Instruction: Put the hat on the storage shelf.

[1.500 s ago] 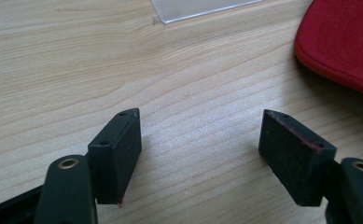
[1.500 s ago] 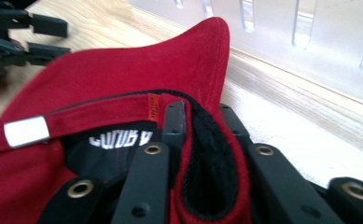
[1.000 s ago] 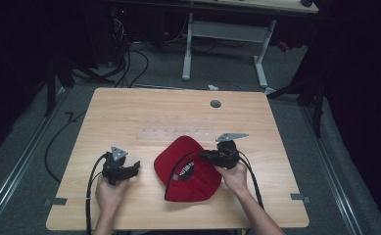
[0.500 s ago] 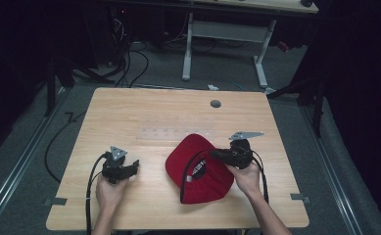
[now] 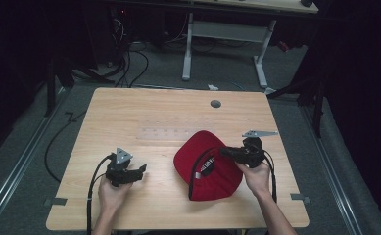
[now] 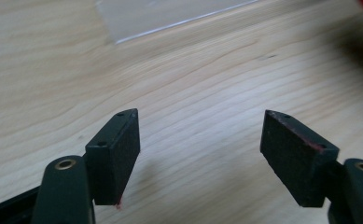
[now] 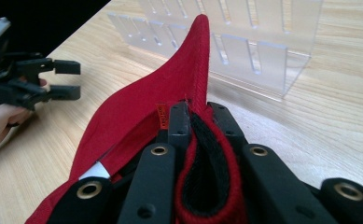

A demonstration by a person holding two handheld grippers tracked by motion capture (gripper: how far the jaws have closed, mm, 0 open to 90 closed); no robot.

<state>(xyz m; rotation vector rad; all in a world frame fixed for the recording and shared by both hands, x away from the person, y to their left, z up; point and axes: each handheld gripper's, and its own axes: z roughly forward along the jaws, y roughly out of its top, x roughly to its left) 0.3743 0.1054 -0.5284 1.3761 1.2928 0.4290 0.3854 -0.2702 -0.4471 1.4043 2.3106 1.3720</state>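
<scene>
A red cap (image 5: 205,166) with a black inner band lies on the wooden table (image 5: 129,107), right of centre, one edge raised. My right gripper (image 5: 223,152) is shut on that raised edge. In the right gripper view the pads (image 7: 179,116) pinch the red cloth and black band of the cap (image 7: 137,112). My left gripper (image 5: 143,170) rests low over the table, left of the cap. Its jaws have just been opening. In the left gripper view, the left gripper (image 6: 200,149) is open, with bare wood between the pads.
A clear acrylic slotted rack (image 5: 171,133) lies flat on the table just beyond the cap, close behind it in the right gripper view (image 7: 254,51). A round cable hole (image 5: 215,104) sits near the far edge. Cables run over the floor at left.
The right gripper has drawn the cap to the right and turned it. The left gripper has shifted slightly toward the cap.
</scene>
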